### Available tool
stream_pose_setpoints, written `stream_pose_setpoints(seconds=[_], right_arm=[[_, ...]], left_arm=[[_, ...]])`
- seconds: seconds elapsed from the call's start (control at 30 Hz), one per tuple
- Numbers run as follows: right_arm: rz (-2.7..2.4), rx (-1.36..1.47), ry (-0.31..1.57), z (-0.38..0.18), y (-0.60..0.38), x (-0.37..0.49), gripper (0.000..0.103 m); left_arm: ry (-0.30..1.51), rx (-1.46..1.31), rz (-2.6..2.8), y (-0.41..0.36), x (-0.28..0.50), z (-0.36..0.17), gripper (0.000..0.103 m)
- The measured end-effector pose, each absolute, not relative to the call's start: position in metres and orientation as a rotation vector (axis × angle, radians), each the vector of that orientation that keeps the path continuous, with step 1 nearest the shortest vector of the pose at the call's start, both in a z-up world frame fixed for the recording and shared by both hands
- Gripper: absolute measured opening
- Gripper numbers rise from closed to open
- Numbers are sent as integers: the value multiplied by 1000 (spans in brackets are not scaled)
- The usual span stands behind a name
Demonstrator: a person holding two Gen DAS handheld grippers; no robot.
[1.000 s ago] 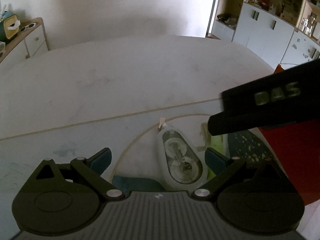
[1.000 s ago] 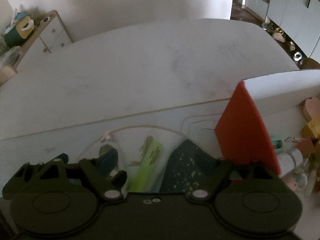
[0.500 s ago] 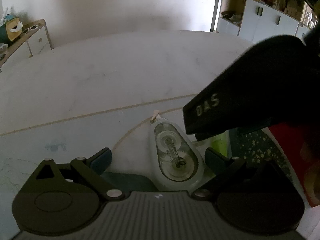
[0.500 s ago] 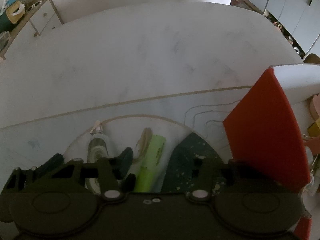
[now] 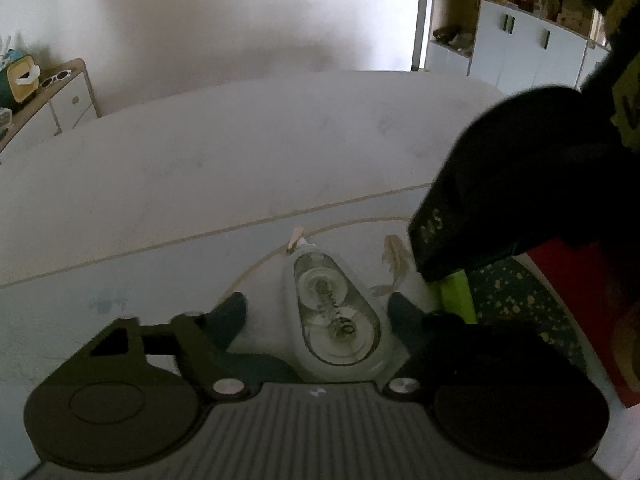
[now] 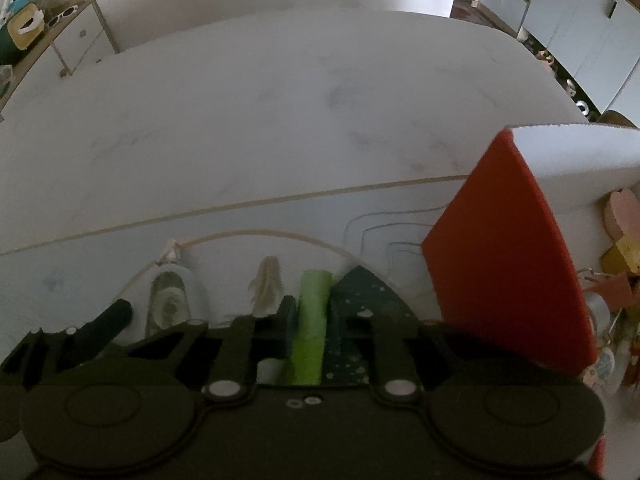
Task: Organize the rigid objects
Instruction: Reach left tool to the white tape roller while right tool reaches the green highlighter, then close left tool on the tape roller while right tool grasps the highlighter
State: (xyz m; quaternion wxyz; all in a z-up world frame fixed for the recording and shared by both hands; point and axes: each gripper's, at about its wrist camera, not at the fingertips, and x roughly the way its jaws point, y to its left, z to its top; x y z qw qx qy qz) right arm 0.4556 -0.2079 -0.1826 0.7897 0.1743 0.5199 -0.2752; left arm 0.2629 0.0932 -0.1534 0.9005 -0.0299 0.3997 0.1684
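A clear correction-tape dispenser [image 5: 335, 316] lies on the table mat between the fingers of my left gripper [image 5: 318, 312], which is open around it without closing. It also shows in the right wrist view [image 6: 170, 300]. My right gripper [image 6: 311, 320] is shut on a lime-green highlighter [image 6: 310, 332] that lies on the mat. In the left wrist view the right gripper's dark body hangs over the highlighter [image 5: 454, 292].
A red box [image 6: 508, 264] with a white lid stands right of the highlighter, with small trinkets [image 6: 620, 256] behind it. A dark green speckled patch [image 6: 360, 292] and a printed fish [image 6: 266, 286] mark the mat. White cabinets stand far left and right.
My right gripper moved left over the highlighter and closed its fingers on it. My left gripper stayed open around the tape dispenser, shifting slightly.
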Motion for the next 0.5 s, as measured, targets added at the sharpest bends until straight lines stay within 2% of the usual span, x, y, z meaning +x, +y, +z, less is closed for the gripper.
stream_pose_setpoints(seconds=[0.07,0.13,0.5], right_arm=[[-584,389,1114,-182,-210,452,16],[-573,401,1111,-178,-217,452,15],[-520,451,1076,-164,-208,424,15]], left_arm=[[824,-60,348,94,262,-153,65],[820,-57,341,95,260,-152,53],[852,-97,302,108,250,-143,52]])
